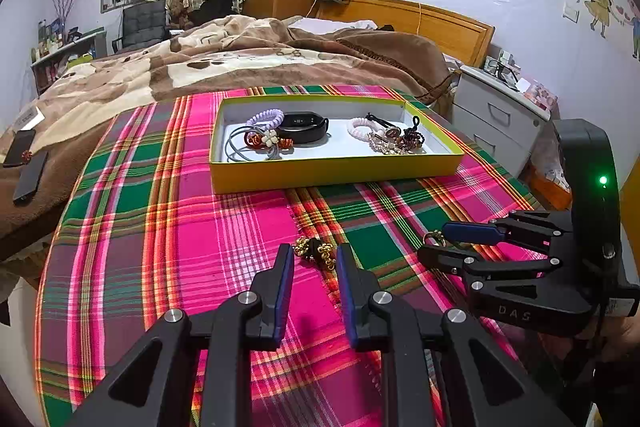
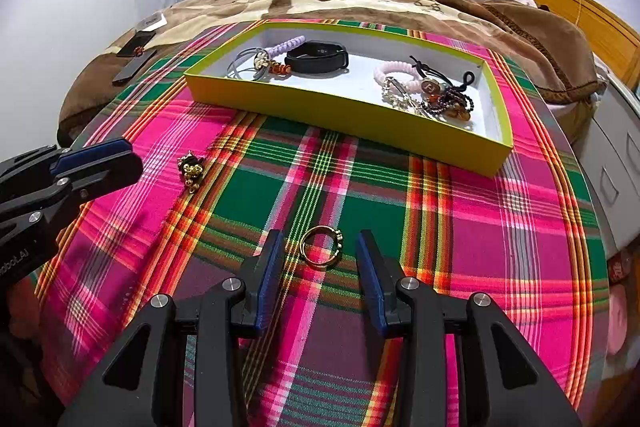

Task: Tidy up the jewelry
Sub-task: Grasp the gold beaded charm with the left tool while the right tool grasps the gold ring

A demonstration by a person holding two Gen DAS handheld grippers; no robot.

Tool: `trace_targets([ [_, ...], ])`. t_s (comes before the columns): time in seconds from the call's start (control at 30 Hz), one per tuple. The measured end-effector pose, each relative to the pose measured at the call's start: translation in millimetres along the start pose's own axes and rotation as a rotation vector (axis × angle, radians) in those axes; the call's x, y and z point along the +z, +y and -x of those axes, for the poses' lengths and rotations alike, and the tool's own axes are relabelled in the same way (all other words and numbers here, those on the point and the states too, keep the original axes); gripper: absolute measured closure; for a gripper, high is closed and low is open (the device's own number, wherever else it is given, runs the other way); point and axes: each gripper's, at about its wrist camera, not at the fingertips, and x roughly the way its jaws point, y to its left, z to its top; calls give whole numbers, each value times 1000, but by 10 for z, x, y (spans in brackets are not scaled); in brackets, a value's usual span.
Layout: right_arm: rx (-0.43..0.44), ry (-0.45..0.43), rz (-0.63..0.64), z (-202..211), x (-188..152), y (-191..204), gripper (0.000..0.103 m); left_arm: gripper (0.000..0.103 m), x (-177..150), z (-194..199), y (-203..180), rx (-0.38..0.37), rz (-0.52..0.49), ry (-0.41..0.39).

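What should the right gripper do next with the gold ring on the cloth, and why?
Probably shut the right gripper on the gold ring. Its jaws stand open with the ring lying flat on the plaid cloth between the fingertips, and the yellow tray beyond already holds other pieces. The flat ring may need a low, careful pinch.

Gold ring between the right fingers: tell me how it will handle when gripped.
The gold ring lies flat on the plaid tablecloth, so it probably won't roll until lifted. It looks thin and smooth, likely light and apt to slip from the open right gripper. The soft cloth may bunch under closing fingers.
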Motion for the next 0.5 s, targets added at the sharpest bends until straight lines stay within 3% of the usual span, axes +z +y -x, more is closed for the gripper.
trace_targets([
  [0.07, -7, -2, 8, 1, -3, 13, 66, 82, 4, -26, -5, -5, 1, 4],
  [0.13, -17, -7, 10, 5, -10, 11, 80, 82, 7, -47, -15, -11, 0, 7],
  [0.4, -12, -37, -24, 96, -34, -46, 80, 81, 2, -131, -47, -32, -11, 30],
  [0.5, -6, -49, -46, 160, -64, -87, 80, 75, -1, -186, -59, -32, -20, 48],
])
